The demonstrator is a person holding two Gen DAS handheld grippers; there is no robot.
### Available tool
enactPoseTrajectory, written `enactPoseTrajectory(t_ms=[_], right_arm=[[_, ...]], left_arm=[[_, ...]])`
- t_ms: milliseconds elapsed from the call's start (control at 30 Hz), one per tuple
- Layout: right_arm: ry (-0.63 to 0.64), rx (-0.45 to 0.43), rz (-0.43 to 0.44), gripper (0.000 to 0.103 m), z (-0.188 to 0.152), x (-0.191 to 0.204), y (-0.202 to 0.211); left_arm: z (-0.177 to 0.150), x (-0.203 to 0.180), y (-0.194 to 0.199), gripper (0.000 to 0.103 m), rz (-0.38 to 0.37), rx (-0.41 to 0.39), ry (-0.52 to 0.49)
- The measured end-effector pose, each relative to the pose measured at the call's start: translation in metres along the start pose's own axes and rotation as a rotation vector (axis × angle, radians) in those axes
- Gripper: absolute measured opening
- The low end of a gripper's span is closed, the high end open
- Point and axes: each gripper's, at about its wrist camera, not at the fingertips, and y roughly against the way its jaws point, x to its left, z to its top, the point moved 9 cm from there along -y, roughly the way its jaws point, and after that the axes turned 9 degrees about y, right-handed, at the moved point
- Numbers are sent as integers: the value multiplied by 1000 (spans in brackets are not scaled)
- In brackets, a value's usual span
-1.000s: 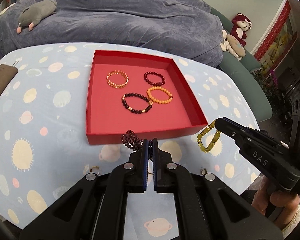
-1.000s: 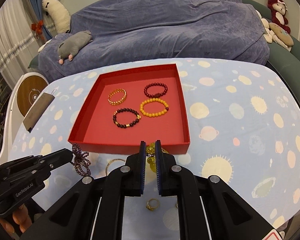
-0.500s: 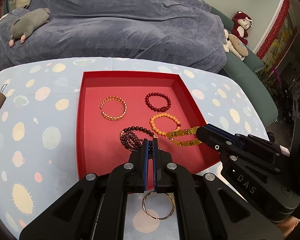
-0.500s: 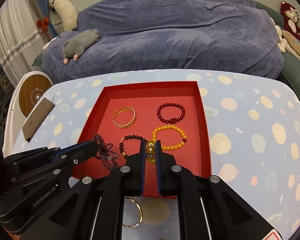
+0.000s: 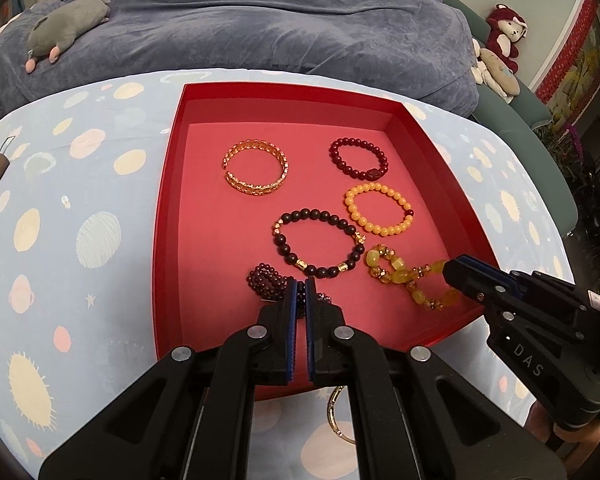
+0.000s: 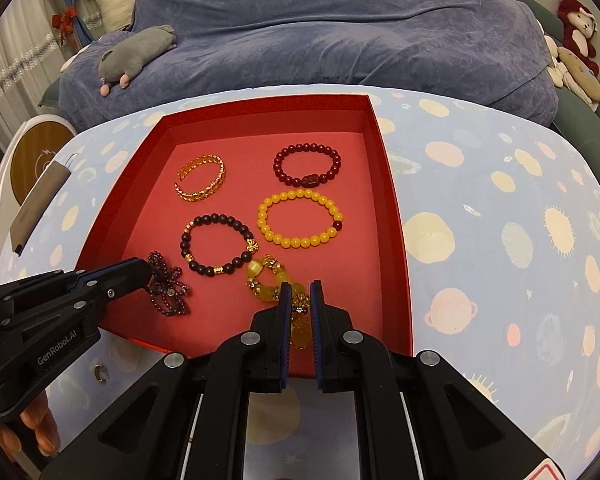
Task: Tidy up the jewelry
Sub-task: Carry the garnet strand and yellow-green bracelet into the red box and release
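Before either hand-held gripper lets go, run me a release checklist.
1. Purple bead strand over the red tray floor: ok.
2. Left hand-held gripper shut on that strand: ok.
3. Yellow amber bracelet inside the tray walls: ok.
4. Right hand-held gripper gripping the amber bracelet: cannot tell; the jaws look slightly parted around it.
5. Amber bracelet clear of the dark bead bracelet: cannot tell; they lie very close.
6. All jewelry in the tray: not ok; a gold bangle lies on the tablecloth.
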Motion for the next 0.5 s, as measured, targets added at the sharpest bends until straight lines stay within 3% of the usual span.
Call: enactPoseTrajectory(t_ms=[133,233,500], right_arm=[[-8,-8,-16,14,-1,-4,0],[-15,-18,-20,25,-1,-6,1],[-51,-12,-11,32,-5,-10,-3]], left_arm=[[-1,5,-1,8,25,-8,-3],[-1,13,-4,27,50,-9,6],[4,21,-4,32,79,-41,-26]])
